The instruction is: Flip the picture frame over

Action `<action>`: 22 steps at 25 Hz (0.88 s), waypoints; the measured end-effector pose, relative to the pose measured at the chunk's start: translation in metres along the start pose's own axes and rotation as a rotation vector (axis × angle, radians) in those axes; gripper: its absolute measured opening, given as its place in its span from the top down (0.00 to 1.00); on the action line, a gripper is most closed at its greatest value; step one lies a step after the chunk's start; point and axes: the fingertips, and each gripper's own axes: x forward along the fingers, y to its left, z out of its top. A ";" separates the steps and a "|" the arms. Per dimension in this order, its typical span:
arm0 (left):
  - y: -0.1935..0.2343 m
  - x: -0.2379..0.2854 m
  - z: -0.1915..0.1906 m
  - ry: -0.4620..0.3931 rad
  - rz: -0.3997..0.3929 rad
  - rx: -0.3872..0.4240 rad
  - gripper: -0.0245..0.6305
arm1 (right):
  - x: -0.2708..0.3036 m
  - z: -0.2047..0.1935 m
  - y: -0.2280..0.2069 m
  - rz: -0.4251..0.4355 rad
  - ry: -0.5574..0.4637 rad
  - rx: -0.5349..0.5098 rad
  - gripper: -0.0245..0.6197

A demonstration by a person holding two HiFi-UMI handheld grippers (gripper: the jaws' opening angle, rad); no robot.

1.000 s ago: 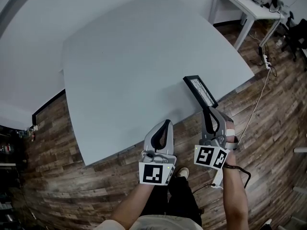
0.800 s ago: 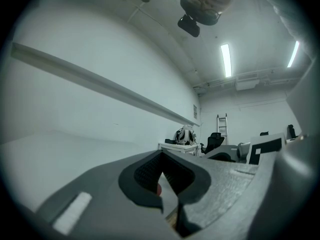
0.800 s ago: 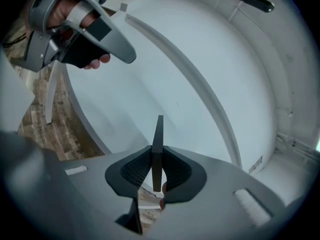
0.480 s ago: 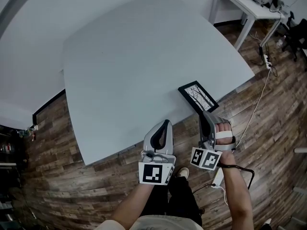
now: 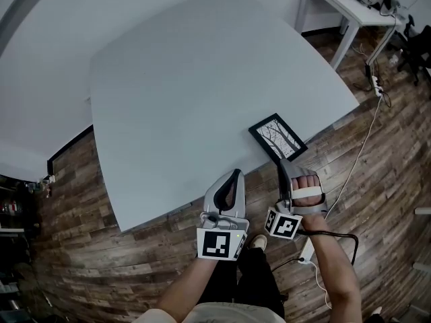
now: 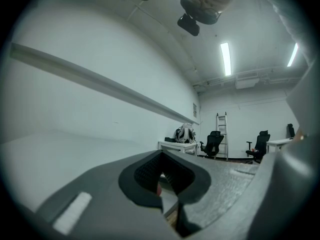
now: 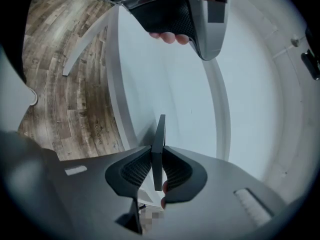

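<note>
At the table's near edge, your right gripper clamped the picture frame, lying image-up, the flip seemingly done. Your left gripper hovered alongside, jaws together, empty. Next probably came releasing.

A large light grey table fills most of the head view, and its top is plain. It stands on a floor of dark wooden planks. At the upper right there is a second table, white and smaller, well apart from the first. Near its leg a power strip lies on the planks, and a pale cable runs from it along the floor. A black chair shows at the right edge (only partly). The left gripper view shows a ladder against the far wall, two office chairs beside it, and long ceiling lights.
</note>
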 end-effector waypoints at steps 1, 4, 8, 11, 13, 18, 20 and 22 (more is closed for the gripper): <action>0.000 0.000 -0.001 0.001 0.000 0.000 0.96 | 0.001 -0.001 0.002 0.001 0.001 -0.004 0.82; -0.001 -0.001 -0.006 0.025 -0.004 0.010 0.96 | 0.003 0.000 0.010 0.015 0.003 -0.021 0.81; 0.000 -0.001 -0.006 0.016 0.002 0.001 0.96 | 0.005 0.002 0.017 0.026 0.007 -0.042 0.80; -0.001 0.000 -0.008 0.025 0.000 0.005 0.96 | 0.008 -0.001 0.025 0.041 0.023 -0.044 0.80; -0.002 -0.001 -0.011 0.036 -0.004 0.008 0.96 | 0.010 -0.001 0.028 0.047 0.026 -0.048 0.80; -0.003 0.000 -0.014 0.038 -0.002 0.004 0.96 | 0.014 -0.001 0.037 0.069 0.029 -0.074 0.78; -0.001 0.001 -0.013 0.037 0.000 0.004 0.96 | 0.016 -0.001 0.040 0.078 0.035 -0.081 0.78; 0.000 0.001 -0.011 0.026 0.004 -0.001 0.96 | 0.016 0.000 0.039 0.078 0.035 -0.084 0.77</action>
